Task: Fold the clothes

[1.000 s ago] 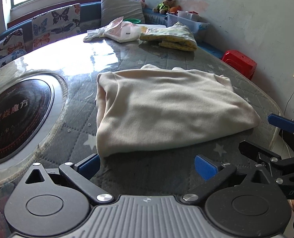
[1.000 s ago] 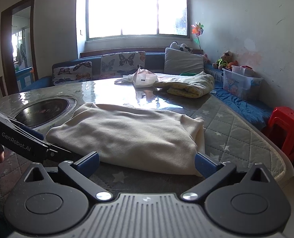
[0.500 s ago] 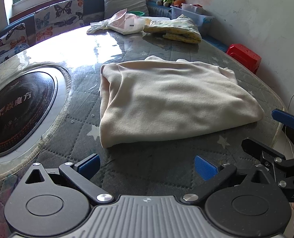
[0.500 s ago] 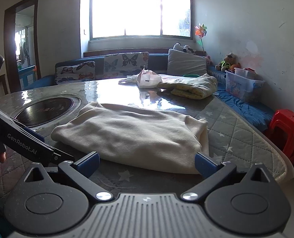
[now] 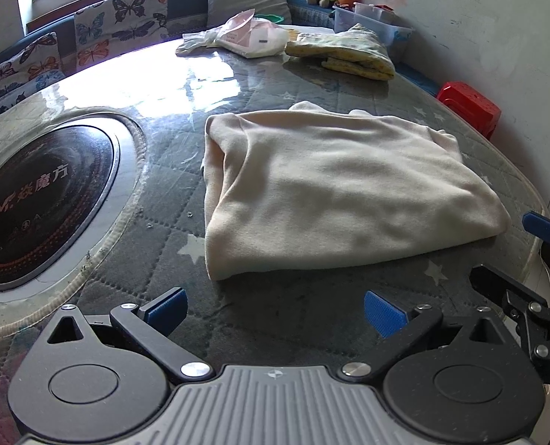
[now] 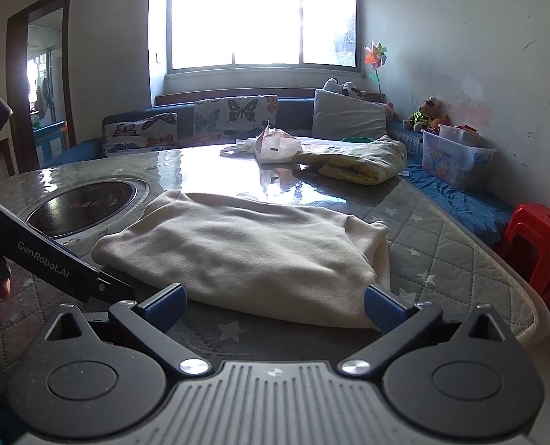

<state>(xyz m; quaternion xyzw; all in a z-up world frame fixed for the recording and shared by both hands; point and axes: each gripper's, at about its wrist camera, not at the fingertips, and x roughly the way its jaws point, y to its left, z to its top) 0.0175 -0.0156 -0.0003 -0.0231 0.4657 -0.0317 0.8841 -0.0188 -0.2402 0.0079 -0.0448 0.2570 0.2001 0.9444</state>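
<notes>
Left gripper: jaws spread wide, nothing between the 2 blue pads, held just above the quilted table cover near the table's near edge. Right gripper: jaws likewise spread, empty, low over the cover; its blue-tipped fingers also enter the left wrist view from the right.

Cream garment: folded into a rough rectangle, lying flat on the cover just beyond both grippers, touched by neither. Thick folded edge faces the left gripper; looser corners at the far side.

Round black cooktop inset: left of the garment, apart from it.

Far side of table: folded yellow blanket and white plastic bag, side by side.

Red stool: on the floor, right of the table
</notes>
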